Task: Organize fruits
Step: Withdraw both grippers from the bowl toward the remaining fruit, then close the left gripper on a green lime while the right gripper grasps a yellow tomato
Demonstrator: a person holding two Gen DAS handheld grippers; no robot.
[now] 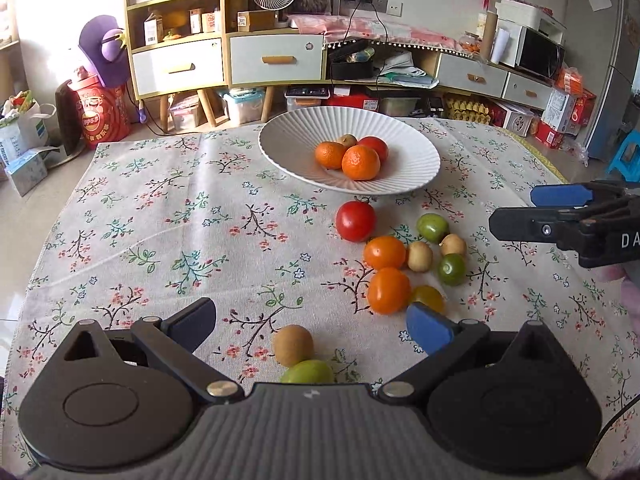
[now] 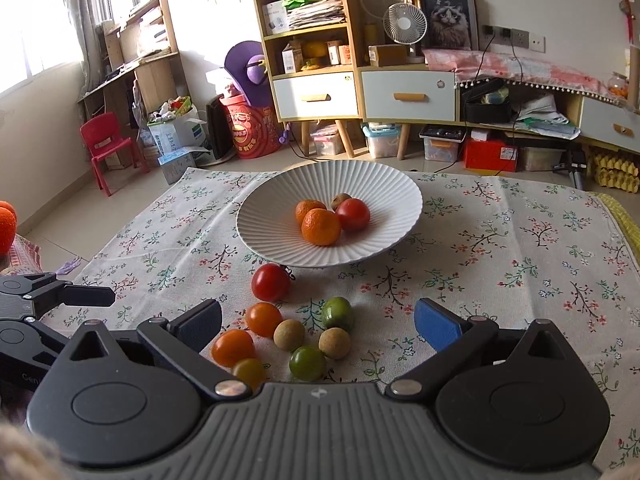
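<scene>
We are collecting loose fruit into the white ribbed plate (image 2: 400,216), which is sitting at twelve o'clock and already holding two mandarins, a red tomato and a small brown fruit. Both tongs are gaping wide and carrying nothing: the left gripper (image 1: 312,320) is hovering over a brown fruit (image 1: 293,345) and a green one (image 1: 307,372) at six o'clock, and the right gripper (image 2: 318,322) is framing the cluster of orange tomatoes, green and brown fruits. We are judging the brown fruit the left's easiest pick: centre it between the pads, descend straight, close gently so it is not rolling away.
</scene>
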